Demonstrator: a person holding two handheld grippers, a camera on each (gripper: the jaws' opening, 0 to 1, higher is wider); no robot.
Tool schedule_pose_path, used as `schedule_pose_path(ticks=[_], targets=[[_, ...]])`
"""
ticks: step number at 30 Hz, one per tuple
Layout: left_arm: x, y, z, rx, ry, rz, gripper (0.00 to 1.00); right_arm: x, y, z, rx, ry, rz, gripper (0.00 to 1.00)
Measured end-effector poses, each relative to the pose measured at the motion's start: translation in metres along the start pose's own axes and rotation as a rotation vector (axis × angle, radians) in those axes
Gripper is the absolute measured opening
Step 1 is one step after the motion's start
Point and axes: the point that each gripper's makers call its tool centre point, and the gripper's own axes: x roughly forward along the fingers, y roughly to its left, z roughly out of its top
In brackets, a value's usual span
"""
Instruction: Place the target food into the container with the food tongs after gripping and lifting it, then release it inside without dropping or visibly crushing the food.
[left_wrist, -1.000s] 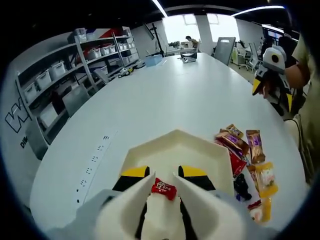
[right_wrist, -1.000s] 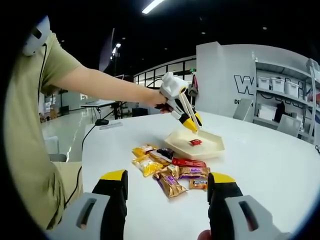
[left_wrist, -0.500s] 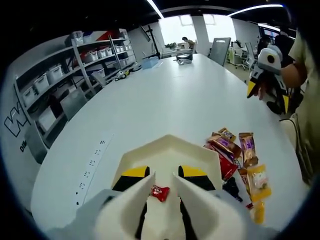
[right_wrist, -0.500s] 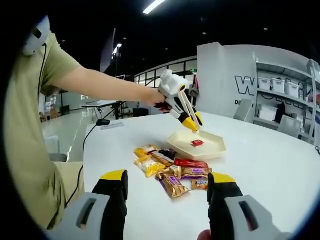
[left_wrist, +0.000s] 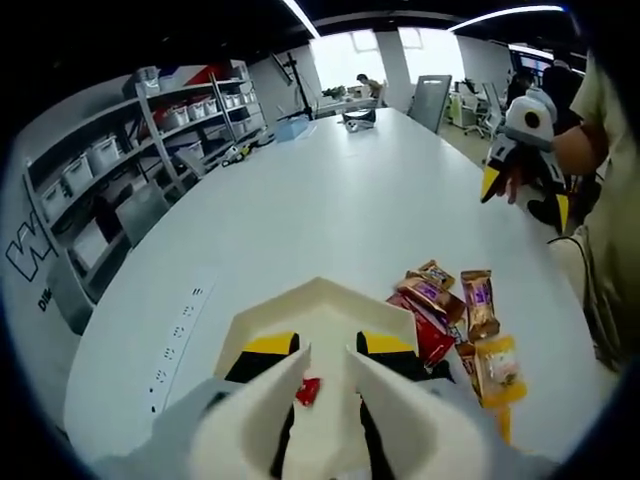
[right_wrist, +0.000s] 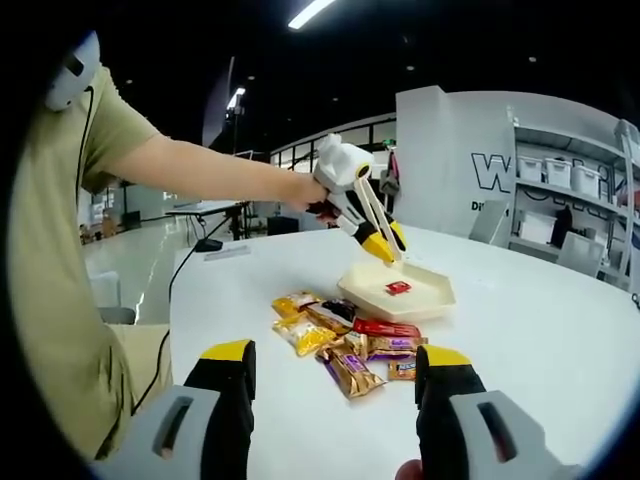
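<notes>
Left gripper (left_wrist: 325, 360), seen in the left gripper view: its two cream tongs with yellow-and-black tips stand apart with a narrow gap, gripping nothing, above the container (left_wrist: 390, 312). In the right gripper view the same left gripper (right_wrist: 385, 243) hangs over the near rim of the container (right_wrist: 425, 300), tips pointing down and clear of the food.

Target food: one red-wrapped candy (left_wrist: 308, 391) lies flat on the container floor, visible through the gap between the tongs; its long axis runs roughly along the tongs' line in this view. In the right gripper view the red-wrapped candy (right_wrist: 398, 288) rests near the middle of the container, alone in it.

Right gripper (right_wrist: 335, 385): its jaws with yellow tips are spread wide and empty, held low over the tabletop (right_wrist: 540, 340), pointing toward the snack pile (right_wrist: 345, 340). The right gripper (left_wrist: 520, 180) appears far off in the left gripper view, held by a hand.

Snack pile (left_wrist: 455, 320): about eight wrapped snacks, in yellow, red, purple-brown and black, lying loosely together just beside the container on the white tabletop (left_wrist: 330, 200). Shelving with storage bins (left_wrist: 130, 160) stands beyond the tabletop's edge.
</notes>
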Motion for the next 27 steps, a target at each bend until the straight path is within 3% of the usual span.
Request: schedule_pose_path(ticks=[11, 27], targets=[[-0.007, -0.019, 0.009, 0.021, -0.01, -0.018, 0.22, 0.0, 0.002, 0.002, -0.004, -0.005, 0.004, 0.63], [-0.014, -0.036, 0.009, 0.011, -0.021, -0.026, 0.22, 0.001, 0.007, 0.001, -0.005, -0.004, 0.011, 0.63]])
